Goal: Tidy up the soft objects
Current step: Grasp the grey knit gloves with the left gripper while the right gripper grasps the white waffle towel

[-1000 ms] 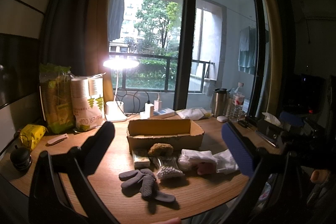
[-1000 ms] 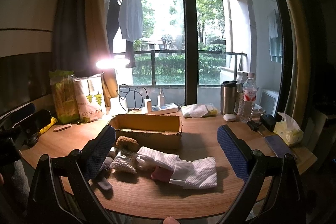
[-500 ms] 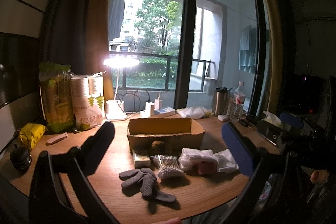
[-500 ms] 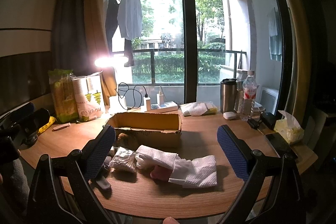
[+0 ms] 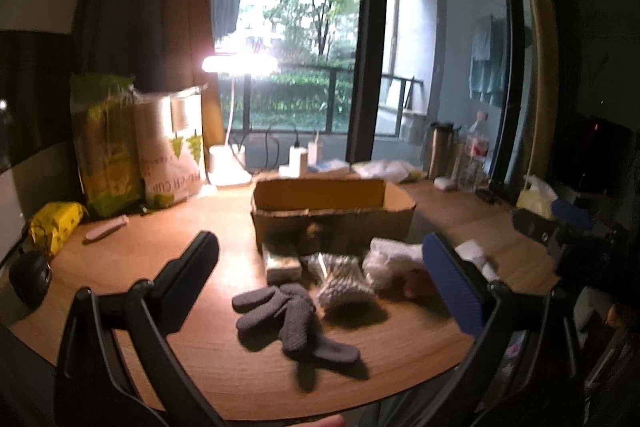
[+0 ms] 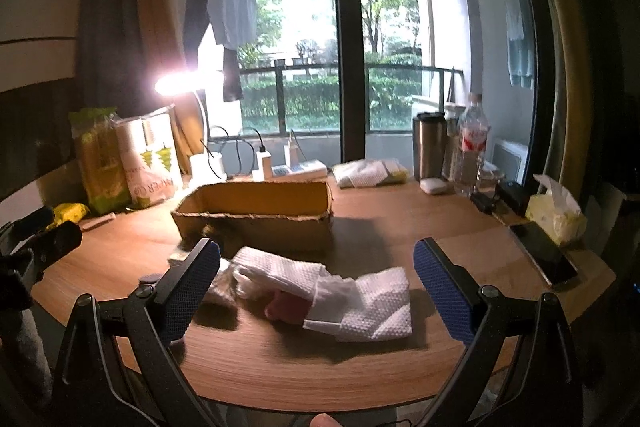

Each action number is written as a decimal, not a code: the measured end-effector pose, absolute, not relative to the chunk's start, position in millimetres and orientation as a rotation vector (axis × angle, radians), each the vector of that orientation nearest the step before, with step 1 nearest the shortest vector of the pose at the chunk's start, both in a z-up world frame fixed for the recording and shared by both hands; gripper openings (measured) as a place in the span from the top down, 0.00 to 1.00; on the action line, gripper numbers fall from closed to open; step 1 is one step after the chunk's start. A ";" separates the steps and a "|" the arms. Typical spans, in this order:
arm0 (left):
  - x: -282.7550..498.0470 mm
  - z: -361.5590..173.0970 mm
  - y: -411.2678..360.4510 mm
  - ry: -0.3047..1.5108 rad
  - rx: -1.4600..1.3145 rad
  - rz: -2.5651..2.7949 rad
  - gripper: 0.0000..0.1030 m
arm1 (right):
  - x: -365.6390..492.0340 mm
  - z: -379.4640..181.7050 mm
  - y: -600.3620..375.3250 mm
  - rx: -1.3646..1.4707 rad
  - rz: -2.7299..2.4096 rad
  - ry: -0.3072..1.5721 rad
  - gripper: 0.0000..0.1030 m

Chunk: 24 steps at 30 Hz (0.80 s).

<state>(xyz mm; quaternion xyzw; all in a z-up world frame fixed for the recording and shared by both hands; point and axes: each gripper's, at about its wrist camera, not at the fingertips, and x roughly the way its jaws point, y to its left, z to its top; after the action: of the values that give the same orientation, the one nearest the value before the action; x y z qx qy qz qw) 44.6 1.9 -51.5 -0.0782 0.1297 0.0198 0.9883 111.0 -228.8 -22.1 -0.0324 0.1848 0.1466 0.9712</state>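
Observation:
An open cardboard box [image 5: 332, 211] stands mid-table; it also shows in the right wrist view [image 6: 256, 215]. In front of it lie a dark grey knit glove [image 5: 288, 315], a clear bag of cotton swabs [image 5: 340, 279], a small packet [image 5: 282, 263], white paper towels [image 6: 360, 299] and a pink soft thing [image 6: 286, 307]. My left gripper [image 5: 320, 279] is open and empty, above the glove. My right gripper [image 6: 316, 279] is open and empty, above the towels. The right gripper also shows at the right edge of the left wrist view [image 5: 568, 223].
Paper-cup bags [image 5: 136, 151] and a lit desk lamp [image 5: 236, 67] stand at the back left. A power strip [image 6: 296, 169], steel tumbler [image 6: 428, 145] and water bottle [image 6: 472, 147] line the window side. A tissue pack [image 6: 556, 211] and phone [image 6: 544, 259] lie at the right edge.
Both grippers have dropped lower and moved closer to the items on the table. The brown soft thing in front of the box is now dark and hard to make out.

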 end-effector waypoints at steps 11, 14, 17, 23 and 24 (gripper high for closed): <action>99.0 -95.8 5.9 0.434 -0.296 0.047 0.01 | 157.3 -62.8 -241.5 -0.049 0.244 0.493 0.04; 115.1 -109.6 7.0 0.500 -0.290 0.044 0.01 | 169.8 -73.2 -244.8 -0.048 0.231 0.521 0.04; 131.8 -121.1 9.5 0.556 -0.285 0.051 0.01 | 183.2 -85.1 -249.2 -0.045 0.214 0.564 0.04; 151.9 -143.0 22.7 0.680 -0.227 0.097 0.01 | 212.6 -110.3 -254.5 -0.051 0.185 0.669 0.04; 155.7 -146.9 23.9 0.703 -0.218 0.097 0.01 | 217.1 -114.2 -254.4 -0.057 0.186 0.686 0.04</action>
<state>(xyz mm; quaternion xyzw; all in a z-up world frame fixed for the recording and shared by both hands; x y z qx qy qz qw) 155.7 23.9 -146.9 -0.1067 0.3437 0.0476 0.9318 217.1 -254.4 -114.2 -0.0277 0.3356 0.0911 0.9372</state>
